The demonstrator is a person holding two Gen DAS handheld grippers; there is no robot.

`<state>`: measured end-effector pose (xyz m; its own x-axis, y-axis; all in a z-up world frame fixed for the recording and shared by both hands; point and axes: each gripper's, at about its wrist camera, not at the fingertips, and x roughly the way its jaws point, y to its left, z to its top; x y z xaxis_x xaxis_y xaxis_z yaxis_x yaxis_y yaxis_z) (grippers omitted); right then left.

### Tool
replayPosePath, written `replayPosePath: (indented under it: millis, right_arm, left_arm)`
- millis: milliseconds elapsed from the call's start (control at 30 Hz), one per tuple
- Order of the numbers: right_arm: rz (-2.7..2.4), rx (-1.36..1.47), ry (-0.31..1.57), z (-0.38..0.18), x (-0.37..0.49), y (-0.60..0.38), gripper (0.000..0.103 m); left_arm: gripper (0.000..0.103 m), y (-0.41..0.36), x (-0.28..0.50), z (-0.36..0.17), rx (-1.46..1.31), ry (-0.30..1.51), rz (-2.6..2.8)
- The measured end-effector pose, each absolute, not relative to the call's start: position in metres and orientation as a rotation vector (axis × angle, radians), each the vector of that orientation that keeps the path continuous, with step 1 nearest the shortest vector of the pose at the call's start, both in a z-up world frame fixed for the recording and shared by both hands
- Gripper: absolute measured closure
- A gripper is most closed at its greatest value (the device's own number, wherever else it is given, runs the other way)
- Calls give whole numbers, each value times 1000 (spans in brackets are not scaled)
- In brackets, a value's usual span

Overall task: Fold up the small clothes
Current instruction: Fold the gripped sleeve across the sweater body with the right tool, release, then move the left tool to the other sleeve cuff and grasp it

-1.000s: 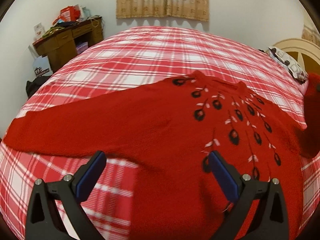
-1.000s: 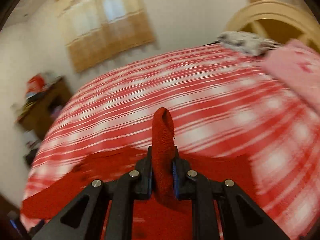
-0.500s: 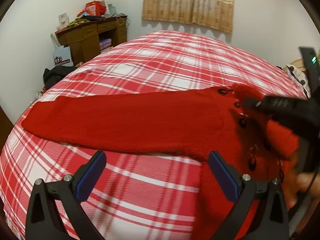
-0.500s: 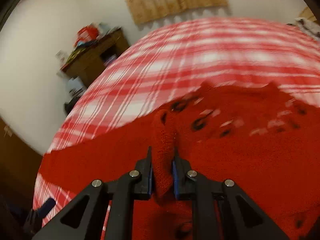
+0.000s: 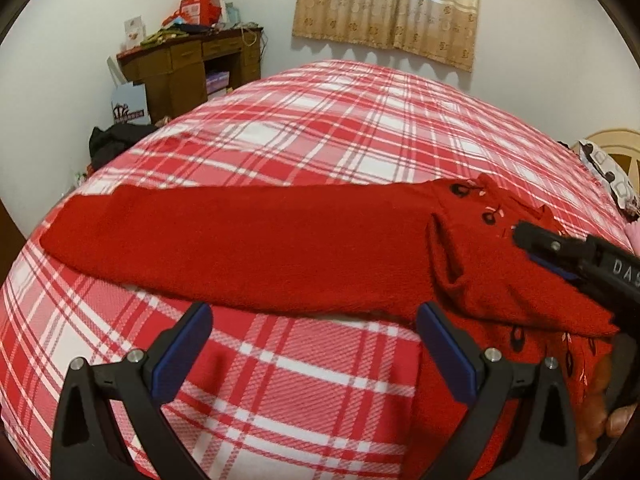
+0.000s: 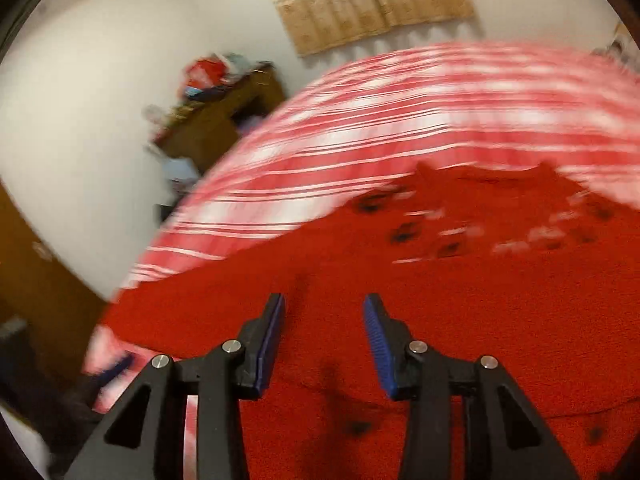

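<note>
Red knit sweater with dark embroidered motifs lies on a bed covered in red-and-white plaid, one sleeve stretched flat toward the left, the other folded across its chest. The right gripper hovers just above the sweater's body, its blue-padded fingers parted and holding nothing. The left gripper hangs low over the plaid near the sweater's lower edge, its fingers spread wide and empty. Beyond the bed, a cluttered wooden desk stands against a white wall beside a curtained window.
</note>
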<state>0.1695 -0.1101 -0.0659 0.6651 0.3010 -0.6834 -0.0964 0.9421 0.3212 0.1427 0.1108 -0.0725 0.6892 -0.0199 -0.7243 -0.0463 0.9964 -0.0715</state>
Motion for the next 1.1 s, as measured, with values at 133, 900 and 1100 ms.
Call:
replayPosePath:
  millis: [133, 900, 1100]
  right_arm:
    - [241, 311, 906, -93, 173, -114, 61]
    - [-268, 292, 806, -93, 159, -333, 64]
    - [-313, 233, 764, -77, 142, -314, 65]
  left_arm:
    - [0, 94, 153, -66, -78, 801, -11]
    - [0, 15, 213, -106, 34, 900, 31]
    - [0, 22, 207, -101, 25, 903, 30]
